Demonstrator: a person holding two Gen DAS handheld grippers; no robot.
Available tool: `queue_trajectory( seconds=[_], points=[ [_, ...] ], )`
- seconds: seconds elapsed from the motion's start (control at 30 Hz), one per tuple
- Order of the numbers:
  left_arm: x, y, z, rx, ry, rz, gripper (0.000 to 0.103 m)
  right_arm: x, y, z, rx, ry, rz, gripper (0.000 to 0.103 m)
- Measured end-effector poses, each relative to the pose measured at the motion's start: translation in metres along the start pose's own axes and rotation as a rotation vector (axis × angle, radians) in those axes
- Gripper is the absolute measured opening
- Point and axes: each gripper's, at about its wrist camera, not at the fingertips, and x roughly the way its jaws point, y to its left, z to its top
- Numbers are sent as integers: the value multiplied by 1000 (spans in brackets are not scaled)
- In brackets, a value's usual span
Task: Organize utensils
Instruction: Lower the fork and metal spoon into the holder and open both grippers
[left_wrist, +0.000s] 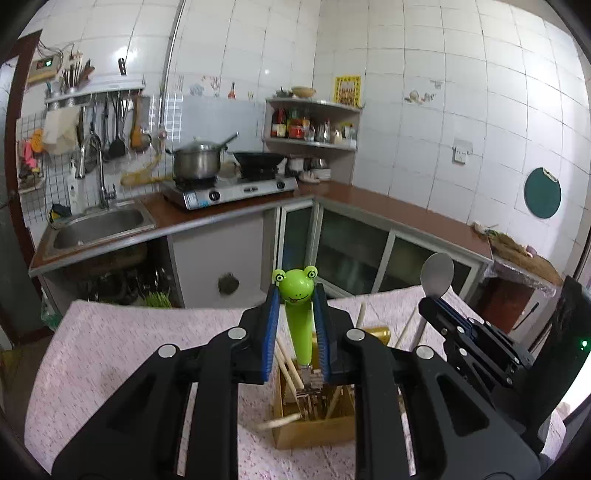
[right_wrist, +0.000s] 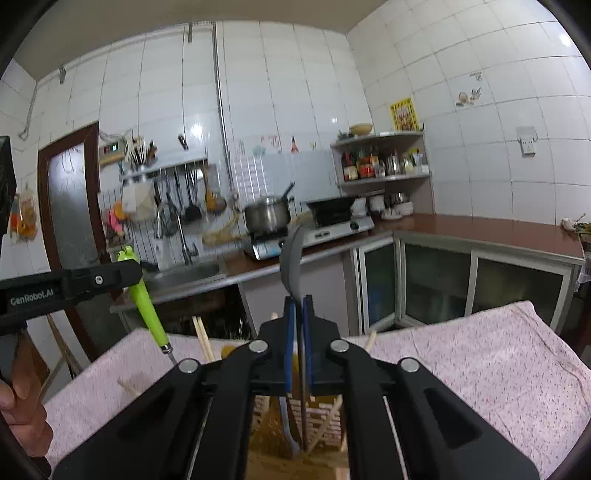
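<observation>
A green frog-handled utensil stands upright, frog head on top, with my left gripper shut on its handle; its metal end points down at the wooden utensil box. Several chopsticks lean inside that box. My right gripper is on the right, shut on a metal spoon with its bowl up. In the right wrist view the right gripper clamps the spoon edge-on above the box. The left gripper holds the green utensil at the left.
The box sits on a table under a pink speckled cloth. Beyond it run a brown counter with a sink, a stove, a pot and a wok. A person's hand grips the left tool.
</observation>
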Motion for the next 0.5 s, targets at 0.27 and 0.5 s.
queue_trajectory(
  seconds=[0.27, 0.5],
  points=[
    [-14, 6, -5, -22, -32, 29, 48, -24, -9, 10, 8, -24, -18, 46],
    [-70, 22, -17, -17, -162, 105, 82, -79, -11, 24, -53, -75, -118, 56]
  ],
)
